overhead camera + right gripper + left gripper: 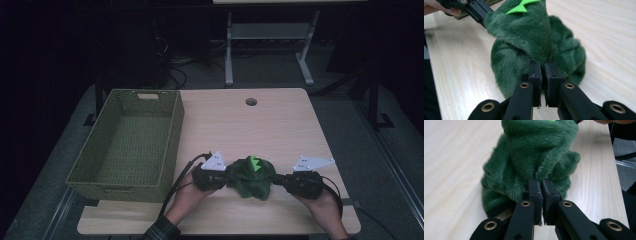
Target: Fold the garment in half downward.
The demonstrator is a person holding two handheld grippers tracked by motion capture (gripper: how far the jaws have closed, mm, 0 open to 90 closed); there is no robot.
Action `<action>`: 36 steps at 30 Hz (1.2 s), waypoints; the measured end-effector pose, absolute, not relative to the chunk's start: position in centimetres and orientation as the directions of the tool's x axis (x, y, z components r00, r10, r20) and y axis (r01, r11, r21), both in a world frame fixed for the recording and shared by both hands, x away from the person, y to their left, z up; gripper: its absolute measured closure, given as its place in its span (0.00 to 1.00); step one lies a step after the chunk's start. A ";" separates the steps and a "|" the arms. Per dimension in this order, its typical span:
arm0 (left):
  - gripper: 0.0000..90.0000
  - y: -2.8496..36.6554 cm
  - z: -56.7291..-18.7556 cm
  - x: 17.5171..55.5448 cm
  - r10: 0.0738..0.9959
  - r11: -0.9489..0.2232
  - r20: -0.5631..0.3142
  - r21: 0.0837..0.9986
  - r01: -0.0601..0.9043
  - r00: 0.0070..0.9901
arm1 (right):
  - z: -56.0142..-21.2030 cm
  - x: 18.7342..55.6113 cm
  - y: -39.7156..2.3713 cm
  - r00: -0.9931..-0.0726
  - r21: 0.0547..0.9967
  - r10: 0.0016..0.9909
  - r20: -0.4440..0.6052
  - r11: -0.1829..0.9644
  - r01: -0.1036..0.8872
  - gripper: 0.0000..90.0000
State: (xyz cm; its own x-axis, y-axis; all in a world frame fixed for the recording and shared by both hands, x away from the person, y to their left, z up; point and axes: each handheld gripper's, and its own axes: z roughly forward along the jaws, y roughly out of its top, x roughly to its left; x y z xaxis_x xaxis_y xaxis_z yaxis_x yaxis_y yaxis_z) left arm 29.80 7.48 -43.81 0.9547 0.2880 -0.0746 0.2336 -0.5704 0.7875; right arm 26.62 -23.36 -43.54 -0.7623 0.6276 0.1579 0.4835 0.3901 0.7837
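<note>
A dark green plush toy (252, 177) with bright green felt spikes (255, 162) lies near the table's front edge, stretched between both grippers. My left gripper (227, 178) pinches the toy's left side. In the left gripper view its jaws (541, 182) are shut on a fold of the plush toy (531, 152). My right gripper (277, 179) holds the toy's right side. In the right gripper view its jaws (543, 65) are pressed together on the fur of the plush toy (534, 37), and the left gripper (477, 10) grips the far side.
An olive woven basket (172, 135) with nothing in it stands on the left part of the wooden table (260, 125), close to the left hand. A round cable hole (251, 101) lies near the far edge. Beyond the table are dark floor and desk legs.
</note>
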 end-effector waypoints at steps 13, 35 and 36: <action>0.72 7.3 -44.5 28.2 0.285 -0.585 -0.052 0.781 0.216 0.957 | -45.2 24.9 -23.7 -0.752 0.749 0.637 0.166 0.415 0.517 0.88; 0.99 6.6 -42.4 31.2 0.340 -0.518 -0.103 0.809 0.277 0.935 | -41.3 29.7 -21.4 -0.753 0.795 0.646 0.125 0.389 0.466 1.00; 0.99 6.4 -42.6 31.1 0.335 -0.528 -0.104 0.803 0.278 0.937 | -41.6 29.7 -21.4 -0.753 0.786 0.646 0.128 0.396 0.474 1.00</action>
State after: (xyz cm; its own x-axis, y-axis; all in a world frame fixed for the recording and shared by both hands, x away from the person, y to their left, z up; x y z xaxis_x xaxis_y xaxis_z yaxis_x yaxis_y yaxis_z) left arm 31.15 6.41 -42.64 0.9365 0.3348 -0.1039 0.2777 -0.5277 0.8028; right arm 29.74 -21.39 -41.57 -0.7526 0.6459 0.1279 0.4738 0.3963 0.7864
